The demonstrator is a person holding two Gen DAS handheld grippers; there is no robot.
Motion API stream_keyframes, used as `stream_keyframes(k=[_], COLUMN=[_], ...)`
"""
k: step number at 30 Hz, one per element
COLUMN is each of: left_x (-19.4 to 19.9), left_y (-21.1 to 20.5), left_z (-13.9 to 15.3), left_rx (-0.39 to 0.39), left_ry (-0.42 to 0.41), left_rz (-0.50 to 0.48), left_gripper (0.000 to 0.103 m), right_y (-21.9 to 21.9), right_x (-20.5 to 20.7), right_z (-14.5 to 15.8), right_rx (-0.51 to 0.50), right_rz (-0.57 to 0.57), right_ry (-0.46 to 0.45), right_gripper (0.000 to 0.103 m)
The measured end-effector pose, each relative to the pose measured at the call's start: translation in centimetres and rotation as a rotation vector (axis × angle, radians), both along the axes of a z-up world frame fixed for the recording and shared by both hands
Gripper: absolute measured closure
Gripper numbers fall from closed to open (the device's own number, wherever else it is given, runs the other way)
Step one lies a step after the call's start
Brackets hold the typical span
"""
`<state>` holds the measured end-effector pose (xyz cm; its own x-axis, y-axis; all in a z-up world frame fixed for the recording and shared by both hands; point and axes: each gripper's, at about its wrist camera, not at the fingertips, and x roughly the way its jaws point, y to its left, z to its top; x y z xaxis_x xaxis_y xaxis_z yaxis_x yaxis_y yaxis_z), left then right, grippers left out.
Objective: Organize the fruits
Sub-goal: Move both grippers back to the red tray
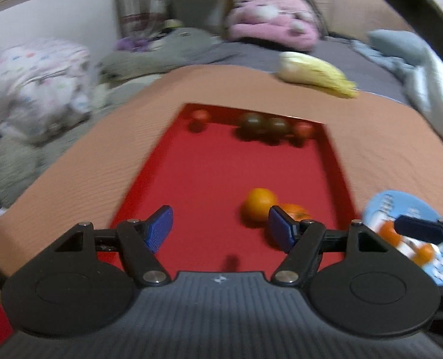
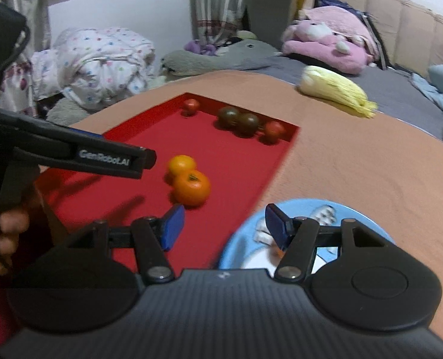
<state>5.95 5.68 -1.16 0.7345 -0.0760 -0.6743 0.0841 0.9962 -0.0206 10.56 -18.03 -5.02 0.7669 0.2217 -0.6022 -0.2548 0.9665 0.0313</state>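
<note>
The red tray [image 2: 227,161] lay on the orange mat [image 2: 356,161], the blue plate [image 2: 368,221] just beside its right edge. Two oranges [image 2: 190,187] touched mid-tray; four tomatoes [image 2: 239,121] lined its far edge. You held the left gripper [image 1: 220,229] and right gripper [image 2: 224,226] with jaws apart, gripping nothing.

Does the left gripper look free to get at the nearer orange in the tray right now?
Probably yes. The left gripper is open and empty over the red tray, and the nearer orange lies just beyond its right finger, touching the other orange. Nothing sits between; it needs a small shift right.
</note>
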Motion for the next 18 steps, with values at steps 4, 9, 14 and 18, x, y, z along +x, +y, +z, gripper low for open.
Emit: stream_keyframes(k=[4, 9, 14, 18], left_x=[0.1, 0.4, 1.4, 1.8], left_y=[0.9, 1.0, 0.7, 0.7], left_z=[0.3, 0.0, -0.3, -0.6], left_rx=[-0.009, -0.025, -0.038, -0.053], left_ry=[-0.007, 0.015, 0.031, 0.046], left_rz=[0.049, 0.044, 0.042, 0.041], left_gripper=[0.028, 0.028, 0.028, 0.028], right_y=[1.9, 4.0, 4.8, 4.7], right_x=[1.3, 3.8, 6.0, 6.9], right_z=[-0.3, -1.2, -2.5, -3.2], right_rx=[-0.006, -0.029, -0.05, -0.045], right_rz=[0.054, 0.092, 0.086, 0.072], right_ry=[0.009, 0.04, 0.086, 0.119], right_gripper=[0.041, 0.041, 0.048, 0.059])
